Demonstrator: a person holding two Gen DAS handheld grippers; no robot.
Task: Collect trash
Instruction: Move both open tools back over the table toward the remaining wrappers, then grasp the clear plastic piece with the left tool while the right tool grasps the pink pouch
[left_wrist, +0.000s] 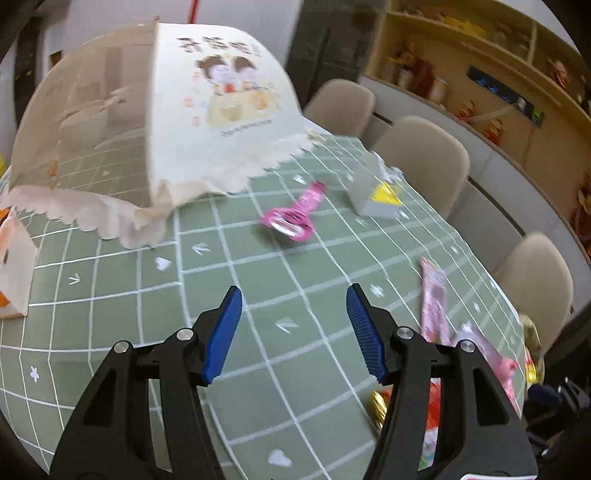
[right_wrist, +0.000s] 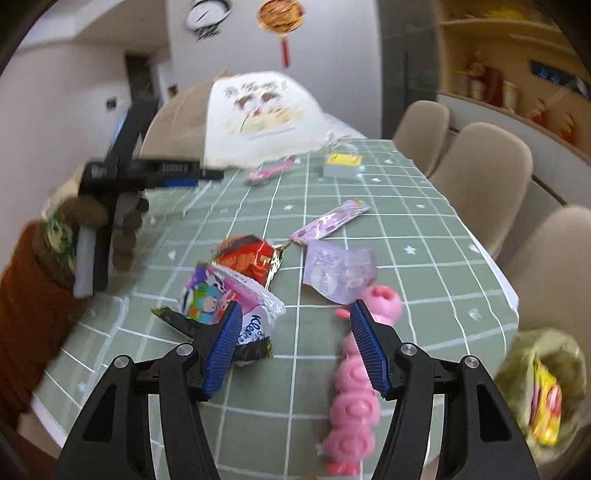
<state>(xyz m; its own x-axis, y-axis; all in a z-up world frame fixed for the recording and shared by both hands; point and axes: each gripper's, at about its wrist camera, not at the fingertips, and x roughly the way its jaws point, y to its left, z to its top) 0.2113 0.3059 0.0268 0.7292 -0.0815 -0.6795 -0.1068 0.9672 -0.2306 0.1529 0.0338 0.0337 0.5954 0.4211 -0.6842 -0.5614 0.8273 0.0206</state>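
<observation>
Left wrist view shows a table under a green tablecloth (left_wrist: 122, 295) with a white grid and small white marks, and on it a large paper bag (left_wrist: 159, 122) with a cartoon print lies on its side with its torn mouth toward the camera. The left gripper (left_wrist: 293, 295) hangs above bare cloth with its blue pads well apart and nothing between them. Beyond it lie a bright pink wrapper (left_wrist: 293, 214) and a small grey and yellow carton (left_wrist: 375, 194), well apart from the bag. Beige chairs (left_wrist: 421, 155) line the far side of the table, with wooden shelves (left_wrist: 480, 66) of jars and ornaments behind them. From the right wrist, the right gripper (right_wrist: 293, 310) is wide open and empty over a cluster of trash: a red foil packet (right_wrist: 251, 258), a colourful tissue pack (right_wrist: 229, 299), a pale purple wrapper (right_wrist: 338, 273) and a row of pink pig-shaped sweets (right_wrist: 352, 398). At the table's right edge sits what looks like a greenish bag (right_wrist: 539, 380) holding a yellow packet, though blur makes that uncertain. A wall clock (right_wrist: 207, 14) and a red lantern ornament (right_wrist: 282, 18) hang on the back wall.
</observation>
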